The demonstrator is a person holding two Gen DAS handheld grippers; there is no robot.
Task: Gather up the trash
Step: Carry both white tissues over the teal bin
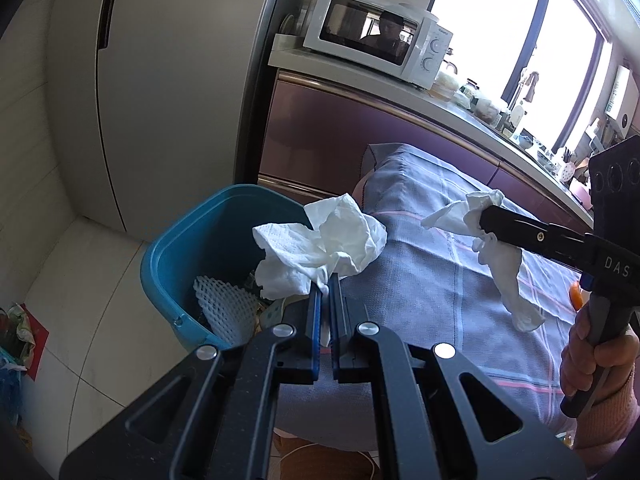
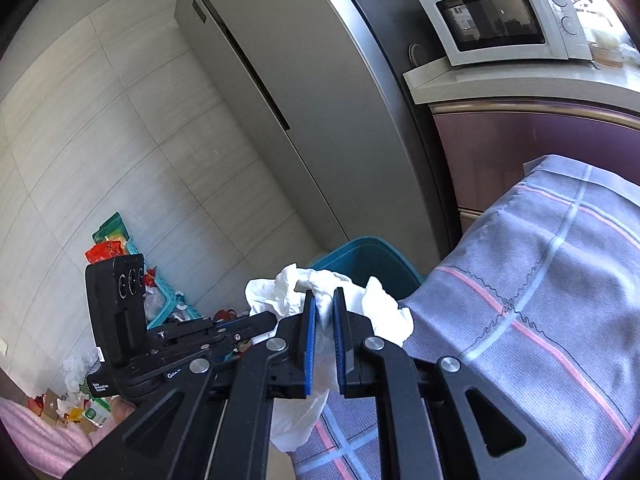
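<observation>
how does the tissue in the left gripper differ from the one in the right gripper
The left gripper holds its tissue over the blue bin; the right gripper holds its tissue over the cloth-covered table. The left tissue is bunched wide; the right tissue hangs in a long strip. Both are white, crumpled and clamped.

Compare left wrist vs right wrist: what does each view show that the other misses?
Left wrist only: the bin's inside with white foam netting, the window and cluttered counter, the hand on the right gripper's handle, an orange scrap on the cloth.

Right wrist only: a teal basket and packaging against the tiled wall, pink fabric at bottom left.

Both: left gripper and right gripper each shut on a crumpled tissue, the teal bin, microwave, fridge, checked cloth.
</observation>
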